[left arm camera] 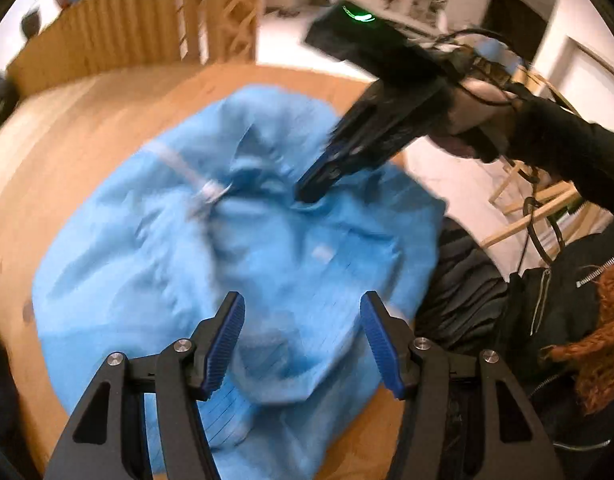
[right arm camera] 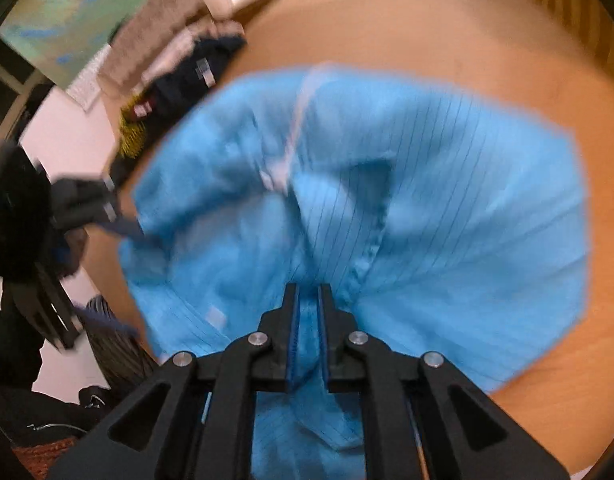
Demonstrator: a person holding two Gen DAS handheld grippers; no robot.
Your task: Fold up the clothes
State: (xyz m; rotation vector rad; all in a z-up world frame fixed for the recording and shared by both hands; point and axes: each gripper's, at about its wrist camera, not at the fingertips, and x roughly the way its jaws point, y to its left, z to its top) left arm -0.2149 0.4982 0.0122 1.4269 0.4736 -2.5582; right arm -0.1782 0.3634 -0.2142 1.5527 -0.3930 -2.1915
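Observation:
A light blue pin-striped shirt point(left arm camera: 235, 264) lies crumpled on the round wooden table point(left arm camera: 59, 152), with a white collar label point(left arm camera: 211, 192) showing. My left gripper point(left arm camera: 303, 300) hovers open over the shirt's near part, and its blue pads point(left arm camera: 227, 344) are apart with nothing pinched. My right gripper point(right arm camera: 308, 292) is shut on a fold of the blue shirt point(right arm camera: 447, 208), which bunches up between its narrow jaws. In the left wrist view the right gripper point(left arm camera: 309, 194) comes down from the upper right onto the shirt's middle. Both views are motion-blurred.
A dark grey garment pile point(left arm camera: 463, 280) sits at the table's right edge, beside a person's black zipped jacket point(left arm camera: 567, 292). Folded clothes point(right arm camera: 195, 64) lie at the table's far left in the right wrist view. A wooden slatted partition point(left arm camera: 127, 28) stands behind the table.

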